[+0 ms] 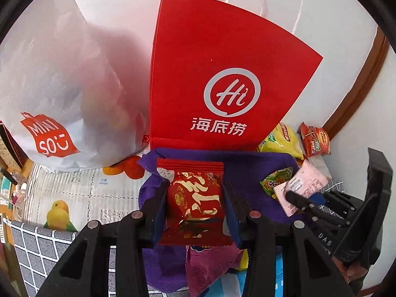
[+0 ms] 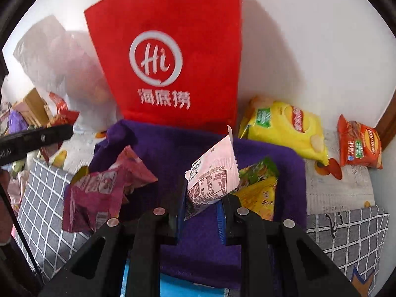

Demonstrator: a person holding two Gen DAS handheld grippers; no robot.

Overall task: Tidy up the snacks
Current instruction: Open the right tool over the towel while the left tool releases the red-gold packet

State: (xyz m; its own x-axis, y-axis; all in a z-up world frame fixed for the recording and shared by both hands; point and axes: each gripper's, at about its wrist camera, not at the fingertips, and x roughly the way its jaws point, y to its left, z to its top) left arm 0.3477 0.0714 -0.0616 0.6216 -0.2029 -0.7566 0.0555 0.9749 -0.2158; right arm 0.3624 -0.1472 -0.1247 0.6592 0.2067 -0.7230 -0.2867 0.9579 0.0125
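Left wrist view: the left gripper [image 1: 195, 198] clamps a red and gold snack packet [image 1: 195, 195] between its 2 fingers, above a purple fabric bin [image 1: 247, 170]. Right wrist view: the right gripper [image 2: 201, 205] pinches a pale pink printed packet [image 2: 212, 175] over the same bin, where a magenta packet [image 2: 99, 190] and a green-yellow packet [image 2: 259, 185] lie. Behind stands a red paper bag [image 2: 173, 49]; a yellow chip bag [image 2: 284, 128] lies to its right.

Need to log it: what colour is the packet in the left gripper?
Red with gold lettering; clearest in the left wrist view.
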